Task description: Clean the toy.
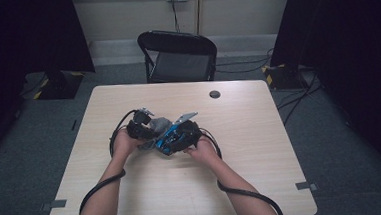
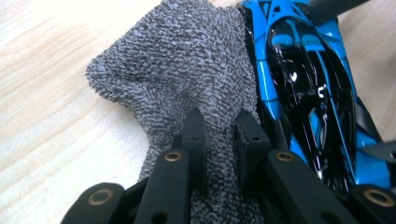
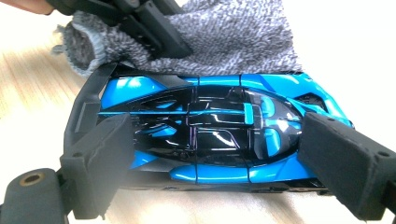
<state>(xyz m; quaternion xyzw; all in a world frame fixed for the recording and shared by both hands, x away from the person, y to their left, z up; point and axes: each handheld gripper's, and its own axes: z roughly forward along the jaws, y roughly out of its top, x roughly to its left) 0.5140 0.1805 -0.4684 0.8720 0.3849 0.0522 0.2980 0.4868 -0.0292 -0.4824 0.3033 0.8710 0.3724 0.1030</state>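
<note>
Grey terry cloth (image 2: 177,65) is pinched tight in the left gripper (image 2: 223,126), pressed beside the blue toy car (image 3: 205,135) on the table (image 1: 133,191). Spread wide, the right gripper (image 3: 210,154) clamps the car end to end. Wiping looks underway; next, rub the cloth along the car.

No lettering, label, brand, number or sign is showing readably anywhere in these pictures.
</note>
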